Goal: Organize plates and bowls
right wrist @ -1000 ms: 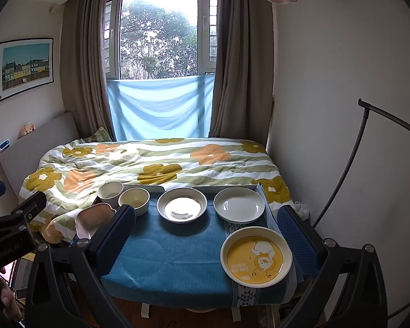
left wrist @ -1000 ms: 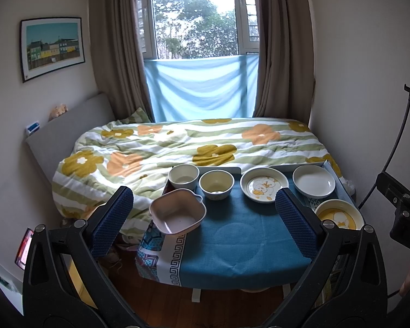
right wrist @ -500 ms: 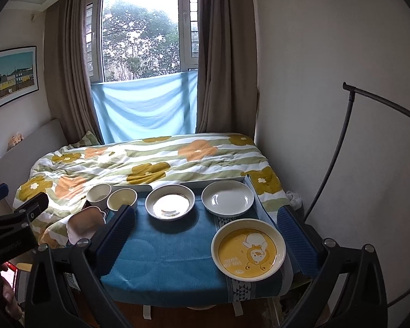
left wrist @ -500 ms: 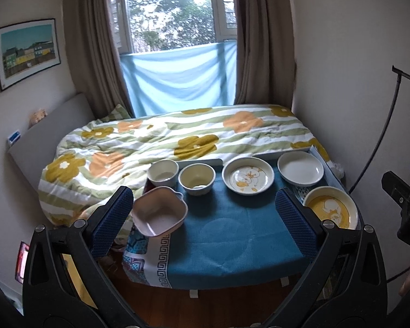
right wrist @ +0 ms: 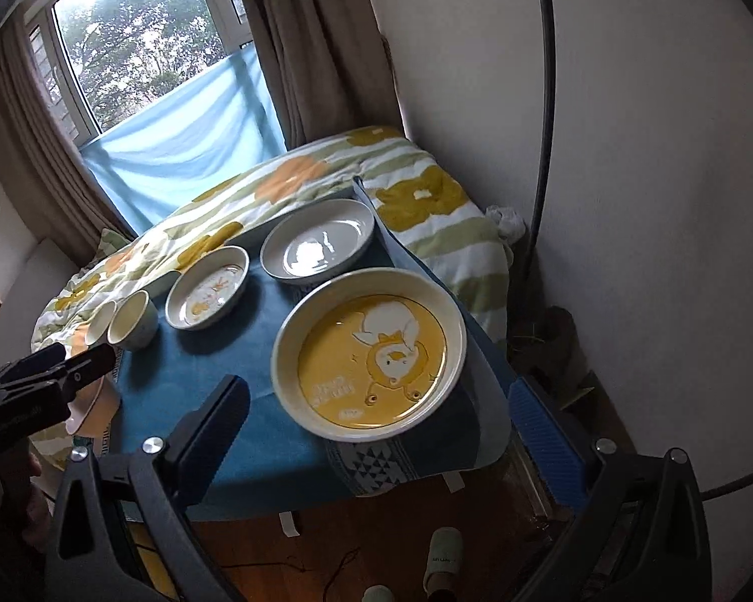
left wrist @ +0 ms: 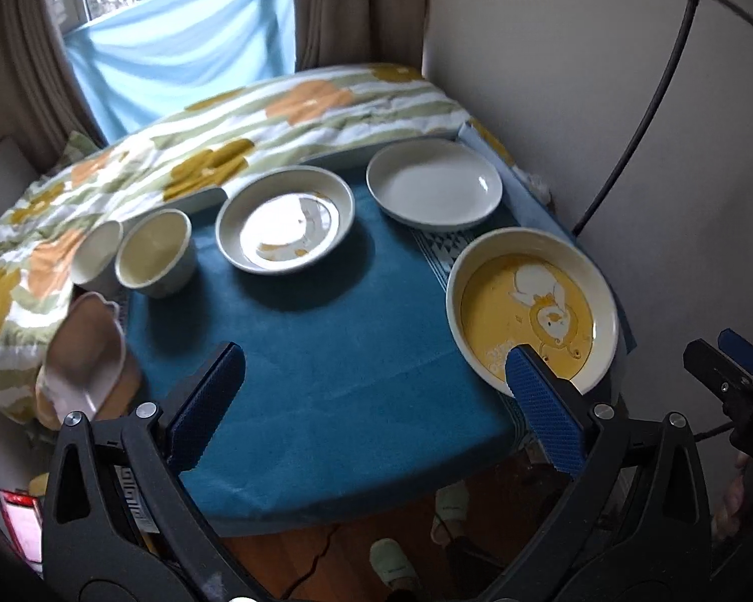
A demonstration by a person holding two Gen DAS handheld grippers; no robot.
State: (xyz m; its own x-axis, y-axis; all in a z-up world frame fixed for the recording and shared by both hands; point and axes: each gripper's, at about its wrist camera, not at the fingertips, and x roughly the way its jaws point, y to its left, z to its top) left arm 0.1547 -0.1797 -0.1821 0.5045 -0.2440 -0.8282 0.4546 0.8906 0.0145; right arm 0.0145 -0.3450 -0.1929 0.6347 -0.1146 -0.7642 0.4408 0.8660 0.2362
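Stacking not begun: yellow plate [right wrist: 371,356], two more plates [right wrist: 319,242] and bowls [left wrist: 155,253] lie apart on my table [left wrist: 326,351]; left gripper [left wrist: 374,401] spread, right gripper [right wrist: 381,434] closing, both empty

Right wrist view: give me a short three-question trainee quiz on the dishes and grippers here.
1. True or false: the yellow plate is stacked on the white plate.
2. What sits between the right gripper fingers? A) yellow plate B) a cup C) pink dish
3. How many small cups stand at the blue cloth's far left?

Key: 1 false, they lie apart. 2 A, jaws closing, not touching it. 3 two.
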